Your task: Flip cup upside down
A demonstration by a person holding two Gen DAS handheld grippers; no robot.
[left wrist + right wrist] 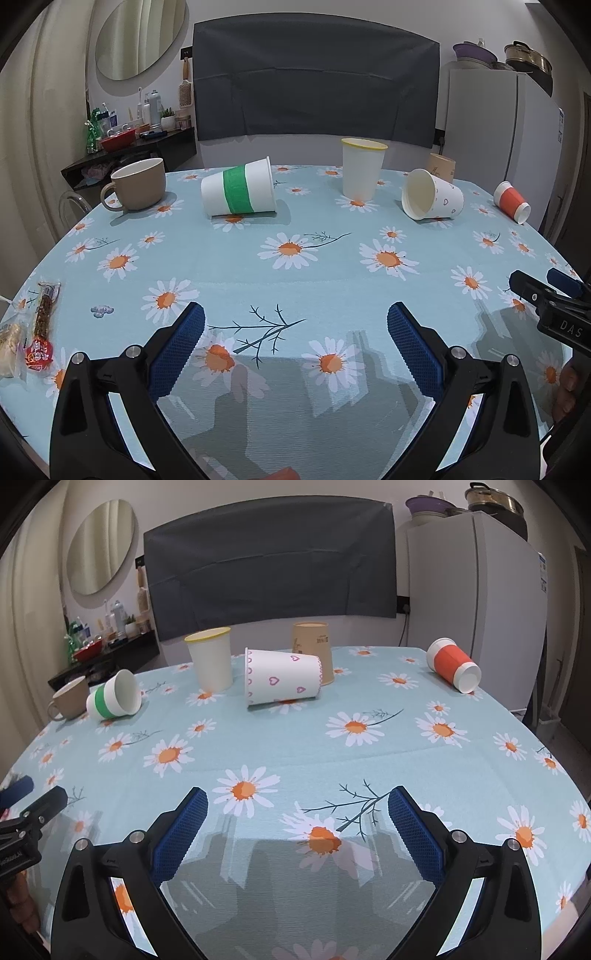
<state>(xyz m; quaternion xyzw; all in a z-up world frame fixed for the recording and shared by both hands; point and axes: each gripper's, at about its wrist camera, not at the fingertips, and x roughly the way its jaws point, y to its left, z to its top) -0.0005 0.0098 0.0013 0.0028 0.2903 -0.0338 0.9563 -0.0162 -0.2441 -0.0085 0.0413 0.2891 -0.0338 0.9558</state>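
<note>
Several cups stand or lie at the far side of the daisy tablecloth (295, 269). A green-banded white cup (239, 191) (112, 700) lies on its side. A yellow-rimmed white cup (360, 169) (211, 659) stands upright. A heart-print cup (432, 195) (282, 676) lies on its side. An orange-banded cup (512, 202) (453, 664) lies on its side. A brown paper cup (314, 650) (441, 167) stands mouth down behind the heart cup. My left gripper (295, 328) and right gripper (297, 810) are open, empty, near the front edge, well short of the cups.
A beige mug (137, 184) (70, 702) stands at the far left. Snack packets (40, 328) lie at the left edge. The right gripper shows at the right of the left wrist view (546, 295). A fridge (476, 602) stands behind the table on the right.
</note>
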